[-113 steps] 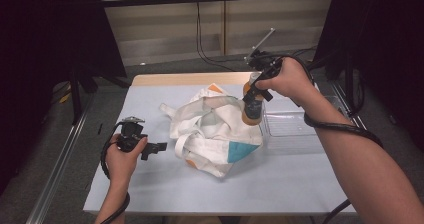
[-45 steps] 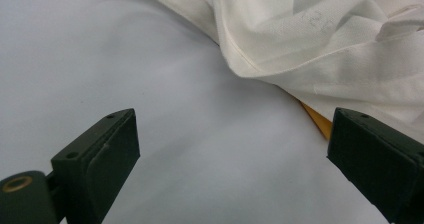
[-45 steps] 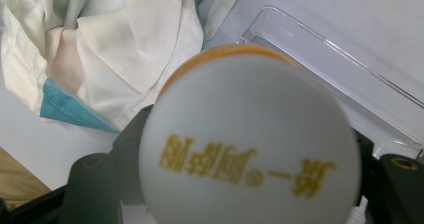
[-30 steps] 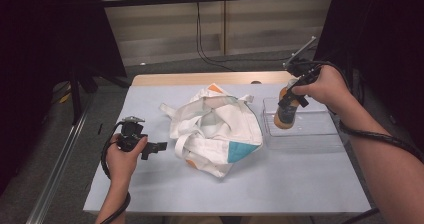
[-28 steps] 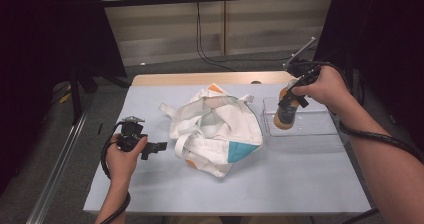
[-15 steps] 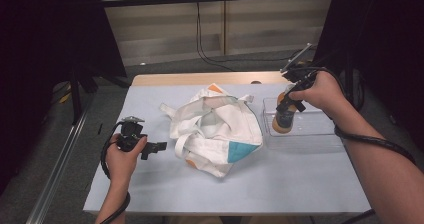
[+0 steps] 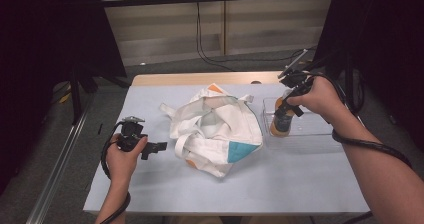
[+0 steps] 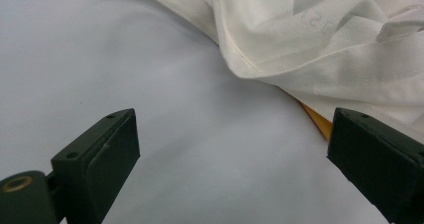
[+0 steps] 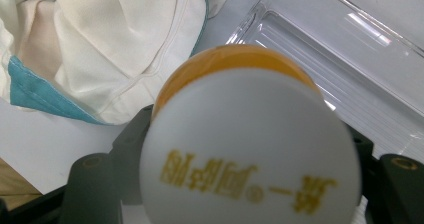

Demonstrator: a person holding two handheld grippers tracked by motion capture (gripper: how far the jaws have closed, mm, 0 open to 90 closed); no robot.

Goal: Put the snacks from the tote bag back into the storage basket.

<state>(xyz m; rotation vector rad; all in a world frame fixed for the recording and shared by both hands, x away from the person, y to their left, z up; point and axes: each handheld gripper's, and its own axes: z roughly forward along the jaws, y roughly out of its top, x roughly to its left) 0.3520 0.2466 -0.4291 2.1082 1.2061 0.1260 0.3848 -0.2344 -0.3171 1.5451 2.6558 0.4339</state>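
Presently: right claw (image 7: pixel 285 110) is gripping an orange bottle (image 7: pixel 280 124) by its white cap, lowering it upright into the clear tray (image 7: pixel 320 134); left claw (image 7: pixel 159 146) is idling wide beside the tote bag (image 7: pixel 215 129).

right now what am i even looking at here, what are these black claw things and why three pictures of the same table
A person sits at a table holding a hand tool with two black jaws in each hand. The high view looks down from above. The other two pictures come from small cameras riding on each tool, looking along its jaws.

The left gripper rests on the table, jaws wide open with nothing between them, pointing at a crumpled white cloth bag with a teal patch.

The right gripper is closed on an orange bottle with a white cap, holding it upright in a clear plastic tray beside the bag. I cannot tell whether the bottle touches the tray's floor.
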